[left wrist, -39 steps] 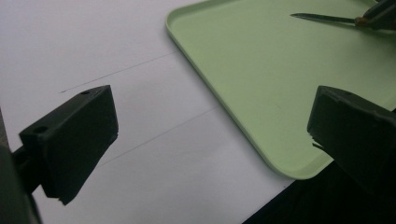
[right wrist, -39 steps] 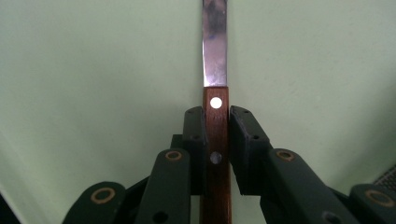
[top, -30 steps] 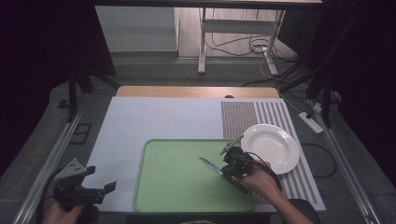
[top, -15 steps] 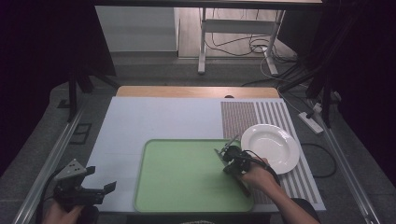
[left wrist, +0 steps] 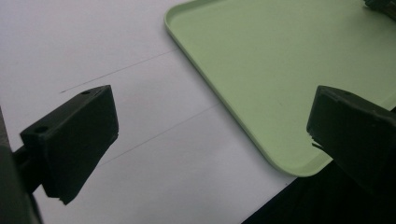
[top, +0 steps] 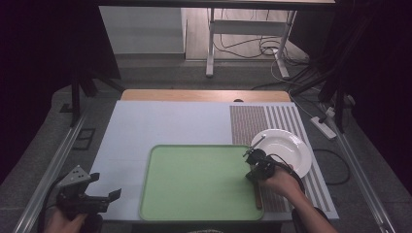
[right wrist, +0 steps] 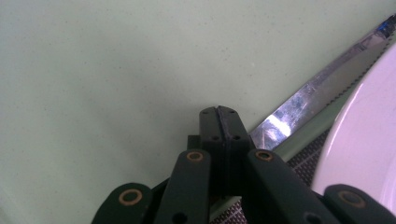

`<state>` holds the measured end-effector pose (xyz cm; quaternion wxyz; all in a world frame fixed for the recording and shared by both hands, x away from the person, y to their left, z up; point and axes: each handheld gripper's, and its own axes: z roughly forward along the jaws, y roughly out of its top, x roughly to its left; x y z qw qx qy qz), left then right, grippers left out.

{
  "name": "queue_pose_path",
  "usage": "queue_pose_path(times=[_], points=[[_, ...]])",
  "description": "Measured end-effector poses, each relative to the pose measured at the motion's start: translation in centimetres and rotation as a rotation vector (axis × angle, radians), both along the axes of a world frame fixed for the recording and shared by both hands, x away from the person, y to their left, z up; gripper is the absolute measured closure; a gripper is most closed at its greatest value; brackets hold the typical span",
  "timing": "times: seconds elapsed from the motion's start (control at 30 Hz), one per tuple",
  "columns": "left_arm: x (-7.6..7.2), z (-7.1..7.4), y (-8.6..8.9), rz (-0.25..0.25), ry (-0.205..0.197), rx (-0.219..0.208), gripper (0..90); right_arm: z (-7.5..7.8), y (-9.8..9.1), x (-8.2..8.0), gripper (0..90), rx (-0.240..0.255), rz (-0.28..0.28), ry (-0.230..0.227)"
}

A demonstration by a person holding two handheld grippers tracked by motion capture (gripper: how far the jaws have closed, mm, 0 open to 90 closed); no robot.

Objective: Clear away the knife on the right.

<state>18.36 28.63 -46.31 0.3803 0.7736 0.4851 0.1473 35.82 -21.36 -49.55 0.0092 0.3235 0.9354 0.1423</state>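
Two tools: right (right wrist: 219,112) closed, seemingly gripping knife (right wrist: 322,79), left (left wrist: 210,135) wide open.

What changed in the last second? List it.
The right gripper, jaws shut, moved right toward the plate; the knife beside it swung from pointing left over the tray to pointing at the plate. Left gripper, tray, plate unchanged.
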Motion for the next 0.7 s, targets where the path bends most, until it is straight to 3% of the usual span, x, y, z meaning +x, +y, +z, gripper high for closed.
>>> queue_pose_path(times=[0.13,0.23,0.43,0.7], points=[[0.0,0.0,0.0,-0.002,0.001,0.0,1.9,0.0,0.0,0.0,89.1,0.001,0.0,-0.001],[0.0,0.0,0.1,-0.002,0.003,-0.009,2.0,0.6,0.5,0.0,84.1,0.047,-0.009,-0.019],[0.0,0.0,0.5,-0.001,0.005,-0.041,2.1,1.4,1.4,-0.3,70.7,0.09,0.004,-0.072],[0.0,0.0,0.5,-0.003,0.005,-0.042,2.2,1.8,1.7,-0.5,51.5,0.135,0.009,-0.096]])
